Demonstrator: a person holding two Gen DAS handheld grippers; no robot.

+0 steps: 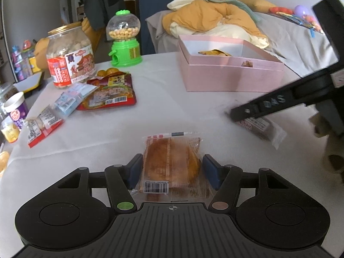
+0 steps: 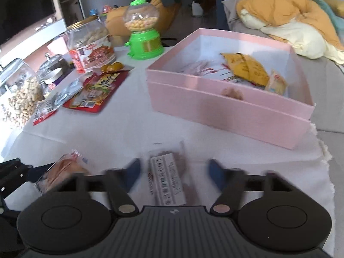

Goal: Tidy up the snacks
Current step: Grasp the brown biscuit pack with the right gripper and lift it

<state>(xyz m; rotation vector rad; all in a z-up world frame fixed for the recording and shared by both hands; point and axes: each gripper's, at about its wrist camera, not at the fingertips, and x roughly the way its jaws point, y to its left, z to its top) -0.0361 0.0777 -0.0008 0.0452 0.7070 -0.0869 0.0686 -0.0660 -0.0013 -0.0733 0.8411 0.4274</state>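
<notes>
A clear packet of brown bread (image 1: 172, 163) sits between the blue pads of my left gripper (image 1: 173, 172), which touch both its sides; the gripper is shut on it, low over the white tablecloth. The same bread packet (image 2: 60, 169) shows at the lower left of the right wrist view. My right gripper (image 2: 174, 172) is blurred, its pads wide apart and clear of the brown snack packet with a white label (image 2: 167, 180) lying between them. One right finger (image 1: 268, 105) hangs over that packet (image 1: 260, 126). The open pink box (image 2: 225, 111) ahead holds a yellow packet (image 2: 247, 68) and small wrapped snacks.
At the back left stand a snack jar (image 1: 68, 58) and a green candy dispenser (image 1: 125, 40). In front of them lie a red packet (image 1: 111, 92) and small wrapped snacks (image 1: 66, 103). A peanut jar (image 2: 19, 99) stands at the table's left edge. Orange bedding (image 1: 215, 17) lies behind the pink box (image 1: 232, 77).
</notes>
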